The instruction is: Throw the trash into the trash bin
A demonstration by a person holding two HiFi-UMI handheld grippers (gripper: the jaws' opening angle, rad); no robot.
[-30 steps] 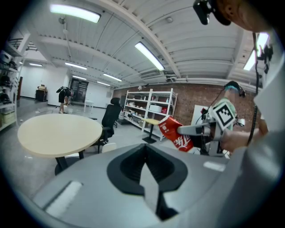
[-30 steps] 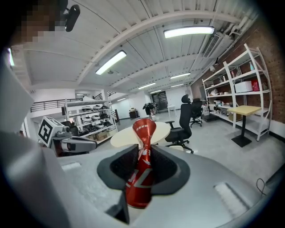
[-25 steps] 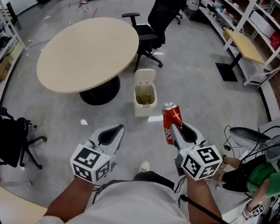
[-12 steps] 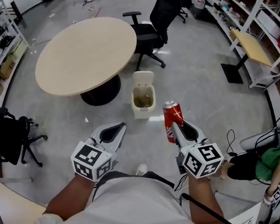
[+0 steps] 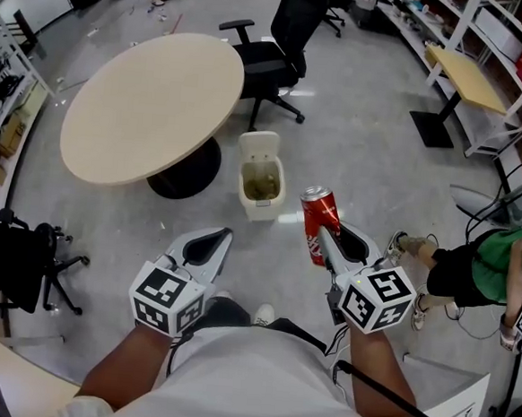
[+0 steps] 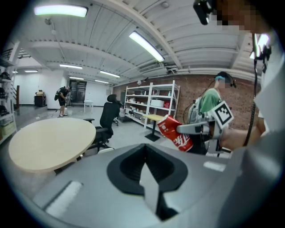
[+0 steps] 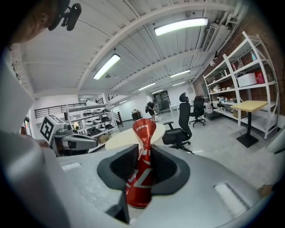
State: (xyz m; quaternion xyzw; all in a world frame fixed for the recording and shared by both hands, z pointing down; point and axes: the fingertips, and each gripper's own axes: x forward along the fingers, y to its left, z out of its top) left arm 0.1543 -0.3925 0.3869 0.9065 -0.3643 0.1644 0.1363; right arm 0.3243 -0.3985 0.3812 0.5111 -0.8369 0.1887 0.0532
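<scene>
**Can gripped in your right tongs, bin open ahead on the floor**

Nearest you, your left tongs (image 5: 211, 244) are clenched on nothing. The left gripper view shows the two jaws meeting along one seam with no thing between them. I judge that fits the job: one can needs one grip, so this hand rides alongside as a spare.

Just to its right, your right tongs (image 5: 327, 242) are grasping the red can (image 5: 317, 222), the trash in this task. The pads bite its lower half. The right gripper view shows the body dented at the grip and the top flaring above the jaws. Holding it low leaves most of the can sticking out past the tips, which should let it drop clear once you let go. The can is up in the air, short of the bin and not over it.

Beyond the can, on the floor (image 5: 373, 158), stands the white trash bin (image 5: 263, 205). Its lid (image 5: 258, 143) is tipped back, so the mouth faces you, and brownish rubbish lies inside. The bin sits beside the foot of the round worktop (image 5: 152, 105), ahead and a little left of the can. Your next move, as I judge it, is to carry the can forward over that mouth before releasing.

Farther off are a black office chair (image 5: 265, 64) and shelving (image 5: 491, 32). A person in green (image 5: 500, 262) is at your right, apart from that path.
</scene>
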